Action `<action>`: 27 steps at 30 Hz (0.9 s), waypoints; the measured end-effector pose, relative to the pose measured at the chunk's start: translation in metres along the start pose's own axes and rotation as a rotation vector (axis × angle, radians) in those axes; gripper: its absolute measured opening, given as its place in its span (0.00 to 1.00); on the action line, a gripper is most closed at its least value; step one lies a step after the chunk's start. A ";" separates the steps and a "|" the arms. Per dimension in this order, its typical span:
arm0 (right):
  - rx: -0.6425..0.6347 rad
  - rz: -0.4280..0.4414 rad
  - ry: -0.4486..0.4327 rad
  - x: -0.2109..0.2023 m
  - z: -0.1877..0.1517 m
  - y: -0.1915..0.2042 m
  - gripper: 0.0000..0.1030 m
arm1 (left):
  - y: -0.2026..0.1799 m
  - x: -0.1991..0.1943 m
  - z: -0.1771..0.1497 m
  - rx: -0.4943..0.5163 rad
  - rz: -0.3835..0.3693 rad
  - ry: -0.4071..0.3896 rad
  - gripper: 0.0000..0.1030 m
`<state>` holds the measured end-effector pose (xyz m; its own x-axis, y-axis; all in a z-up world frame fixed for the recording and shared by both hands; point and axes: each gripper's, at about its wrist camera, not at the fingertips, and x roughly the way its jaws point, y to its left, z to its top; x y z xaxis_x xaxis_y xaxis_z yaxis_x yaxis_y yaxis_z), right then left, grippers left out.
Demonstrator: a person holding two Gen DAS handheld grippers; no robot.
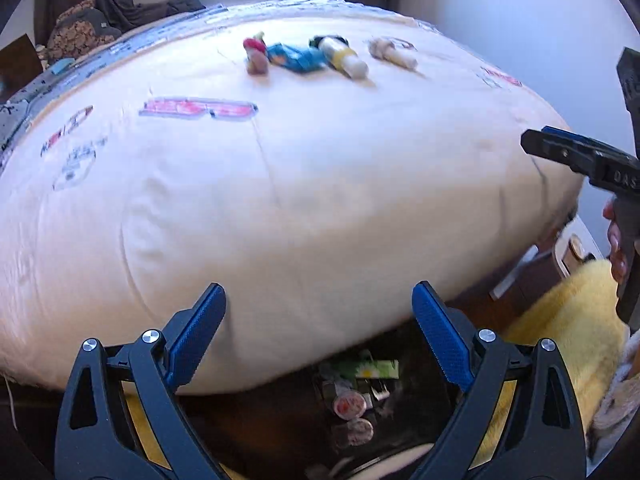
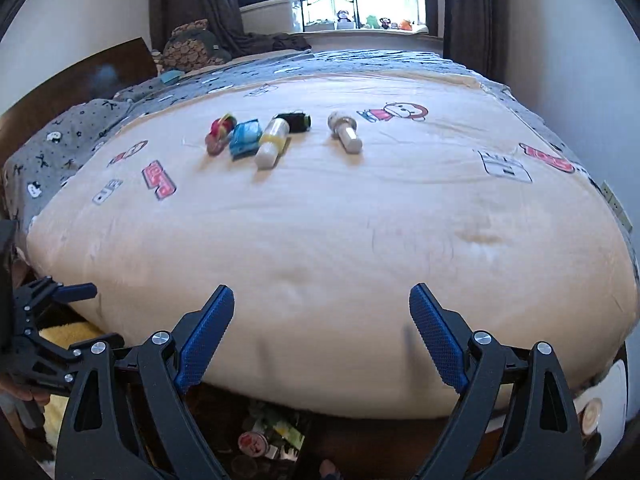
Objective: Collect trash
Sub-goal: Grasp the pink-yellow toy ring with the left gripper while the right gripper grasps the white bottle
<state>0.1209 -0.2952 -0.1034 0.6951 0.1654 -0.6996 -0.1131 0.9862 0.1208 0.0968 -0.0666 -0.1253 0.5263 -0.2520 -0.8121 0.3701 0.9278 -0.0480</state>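
Cream bedding with cartoon prints fills my bedroom view, and I take the wide cream quilt point(image 1: 304, 200) as my landmark.

Through the left wrist camera, my left tongs point(image 1: 319, 312) hang over the near edge of the quilt, jaws spread wide with nothing between them. Across the quilt, toward its far side, the trash lies in a row: a red-and-yellow crumpled wrapper point(image 1: 256, 54), a blue crinkled packet point(image 1: 296, 58), a white tube with a yellow band point(image 1: 346, 56) and a small beige bottle point(image 1: 390, 53). Below the near edge sits a dark bin of collected litter point(image 1: 356, 396). My right tongs point(image 1: 576, 108) show at the quilt's right edge.

Through the right wrist camera, my right tongs point(image 2: 322, 312) also hover at the near edge, jaws wide and empty. The same four pieces lie well beyond them, near the quilt's far half.

I judge I am between pickups, both tools empty above the bin. Next, each hand needs a long reach across the quilt, dropping low so the pads straddle one piece.
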 end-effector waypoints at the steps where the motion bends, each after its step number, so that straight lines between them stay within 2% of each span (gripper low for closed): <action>1: 0.004 0.002 -0.002 0.004 0.007 -0.001 0.87 | 0.002 0.002 0.006 0.000 0.004 -0.005 0.87; 8: 0.021 -0.023 -0.006 0.054 0.055 -0.018 0.86 | 0.019 0.027 0.059 -0.020 0.053 -0.059 0.86; 13: 0.047 -0.023 0.021 0.092 0.083 -0.021 0.73 | 0.039 0.055 0.102 -0.059 0.083 -0.065 0.85; 15: 0.040 -0.036 0.030 0.107 0.094 -0.019 0.67 | 0.045 0.066 0.119 -0.068 0.085 -0.067 0.74; 18: 0.030 -0.059 0.046 0.127 0.108 -0.017 0.62 | 0.054 0.081 0.143 -0.093 0.075 -0.073 0.65; 21: 0.038 -0.064 0.069 0.141 0.116 -0.017 0.56 | 0.059 0.095 0.161 -0.111 0.057 -0.079 0.61; 27: 0.045 -0.056 0.080 0.145 0.116 -0.020 0.56 | 0.068 0.118 0.183 -0.138 0.062 -0.080 0.57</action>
<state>0.3062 -0.2916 -0.1254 0.6403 0.1114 -0.7600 -0.0426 0.9930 0.1097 0.3241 -0.0838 -0.1177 0.6063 -0.2087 -0.7674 0.2293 0.9698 -0.0825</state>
